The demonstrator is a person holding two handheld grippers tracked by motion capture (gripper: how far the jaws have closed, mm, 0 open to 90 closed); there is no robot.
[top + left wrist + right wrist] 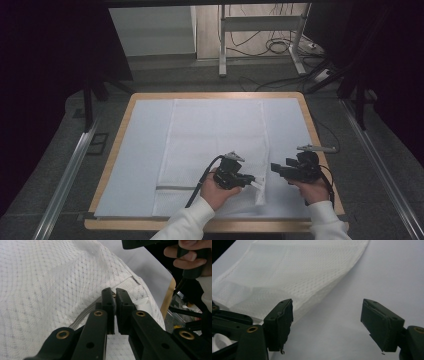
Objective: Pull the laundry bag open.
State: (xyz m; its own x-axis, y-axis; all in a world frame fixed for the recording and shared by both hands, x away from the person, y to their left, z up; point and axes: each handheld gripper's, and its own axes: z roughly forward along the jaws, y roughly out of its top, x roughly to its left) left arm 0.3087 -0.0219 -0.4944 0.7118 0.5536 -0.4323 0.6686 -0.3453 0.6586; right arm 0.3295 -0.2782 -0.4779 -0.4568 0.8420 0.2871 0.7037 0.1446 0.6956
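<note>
Your left gripper [115, 296] is pinched tight on the zipper end of the white mesh bag [212, 145], lower middle of the high view. What exactly sits between the pads is hard to see. Your right gripper [327, 322] hangs wide open over the bare sheet [392, 270], its jaws cut off at the bottom edge.

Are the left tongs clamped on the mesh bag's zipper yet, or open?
Shut. The left tongs have jaws nearly together, pinching the mesh bag at its seam, seemingly on the zipper pull.
</note>
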